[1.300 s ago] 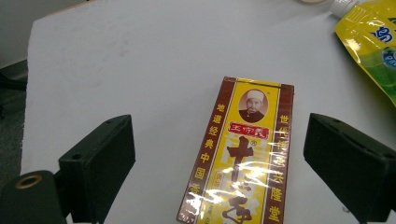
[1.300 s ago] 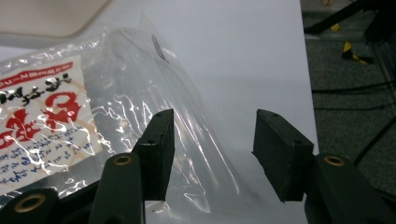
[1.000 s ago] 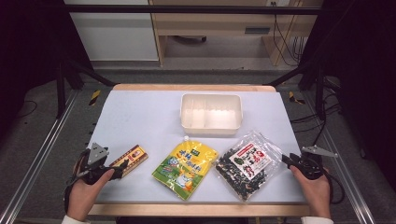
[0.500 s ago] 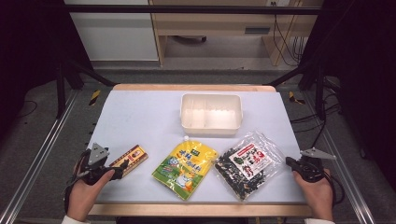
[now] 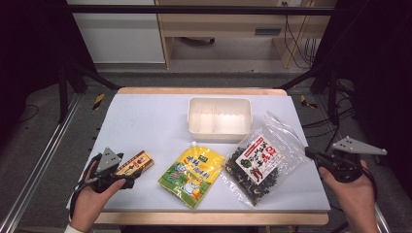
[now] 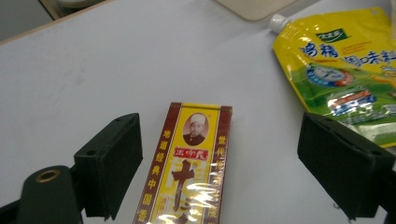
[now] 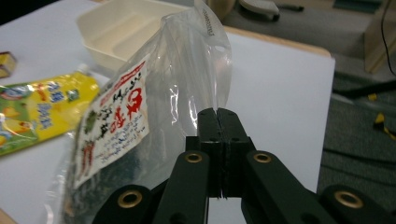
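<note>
A clear bag (image 5: 260,162) of dark dried bits with a red and white label lies at the table's front right. My right gripper (image 5: 311,154) is shut on its right edge, and that side is raised off the table. In the right gripper view the jaws (image 7: 218,116) pinch the clear film of the bag (image 7: 140,116). At the front left, my left gripper (image 5: 132,171) stands open around a brown and yellow box (image 5: 137,162). Its jaws have just been closing a little. The box (image 6: 187,172) lies between the pads (image 6: 112,163) with gaps on both sides.
A yellow and green spout pouch (image 5: 193,174) lies flat between the box and the bag. A cream divided tray (image 5: 219,135) stands behind it at the table's middle. Dark frame posts and cables flank the table.
The right gripper has shut on the bag's edge and risen, lifting that side of the bag. The left hand has shifted slightly over the box.
</note>
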